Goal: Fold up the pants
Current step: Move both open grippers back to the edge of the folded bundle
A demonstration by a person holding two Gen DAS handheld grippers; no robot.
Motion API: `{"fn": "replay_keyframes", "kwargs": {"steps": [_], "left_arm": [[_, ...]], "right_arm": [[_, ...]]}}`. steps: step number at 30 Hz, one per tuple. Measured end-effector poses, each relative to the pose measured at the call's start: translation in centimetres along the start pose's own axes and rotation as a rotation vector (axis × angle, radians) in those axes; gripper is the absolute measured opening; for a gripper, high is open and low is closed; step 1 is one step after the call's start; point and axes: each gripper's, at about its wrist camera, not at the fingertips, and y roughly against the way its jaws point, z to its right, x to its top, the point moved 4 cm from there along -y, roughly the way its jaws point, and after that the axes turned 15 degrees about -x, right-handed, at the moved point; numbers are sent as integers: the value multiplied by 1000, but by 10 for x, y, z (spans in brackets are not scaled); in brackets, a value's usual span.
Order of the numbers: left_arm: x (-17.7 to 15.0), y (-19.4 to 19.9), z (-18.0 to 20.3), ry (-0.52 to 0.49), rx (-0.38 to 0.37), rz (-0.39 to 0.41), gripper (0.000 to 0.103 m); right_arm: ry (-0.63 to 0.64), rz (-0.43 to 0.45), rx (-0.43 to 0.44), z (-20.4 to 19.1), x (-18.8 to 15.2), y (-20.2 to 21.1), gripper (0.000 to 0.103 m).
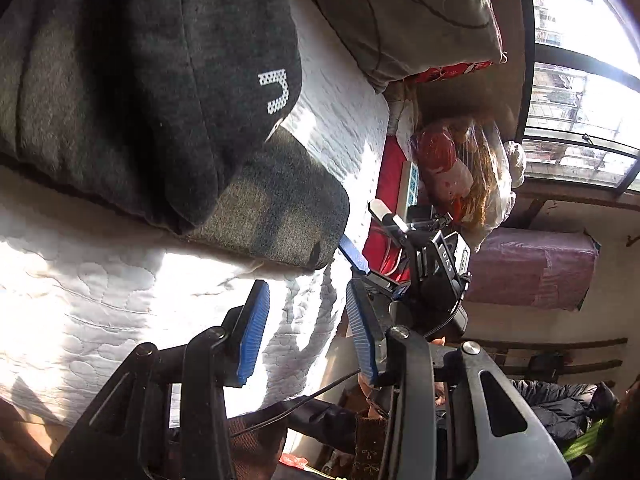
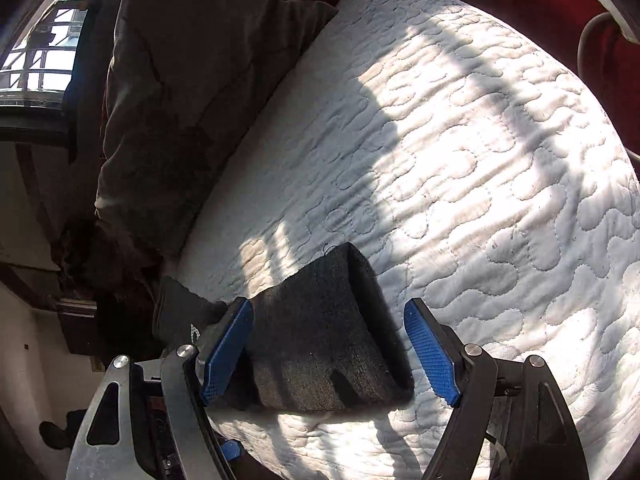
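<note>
Near the edge of the mattress (image 2: 460, 152) the dark grey pants (image 1: 132, 92) lie bunched, one cuff end between the spread fingers of the right hand-held gripper (image 2: 328, 356) — pads clear of cloth. The left hand-held gripper (image 1: 308, 332) hangs partly open, empty, beside the cuff. Risk: a grip on the thick cuff alone, so that the layers slide apart and the fold skews.
</note>
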Motion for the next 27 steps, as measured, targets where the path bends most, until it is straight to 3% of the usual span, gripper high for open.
{"fn": "replay_keyframes", "kwargs": {"steps": [3,5,7,9,11,13,15,17,19,22,24,26,27], "left_arm": [[42,42,17,-128,85,91,37],[70,66,19,-182,204,170,37],[95,91,11,-168,346,277,37],[113,103,-4,-116,415,333,37],[124,101,-21,-50,365,350,37],[128,75,-36,47,158,286,36],[121,43,-34,91,32,221,36],[97,4,-9,52,-111,87,36],[59,-37,27,-29,-185,-77,36],[16,-71,51,-95,-187,-213,36],[-3,-79,50,-149,-133,-260,36],[-14,-73,38,-153,-80,-240,36],[-16,-65,30,-135,-51,-185,36]], "right_arm": [[17,-73,36,4,-22,-12,80],[-3,-45,59,8,-34,-14,81],[-49,-25,99,11,-38,-13,81],[-109,-25,137,16,-39,-12,81],[-130,-23,143,17,-40,-10,81],[-133,-23,138,16,-40,-9,80],[-139,-17,141,15,-40,-6,81],[-143,-3,156,14,-43,1,81],[-144,9,167,17,-43,9,80],[-157,19,164,33,-43,21,81],[-178,30,154,48,-43,28,81],[-204,37,167,60,-41,32,81],[-220,42,178,66,-39,35,81]]}}
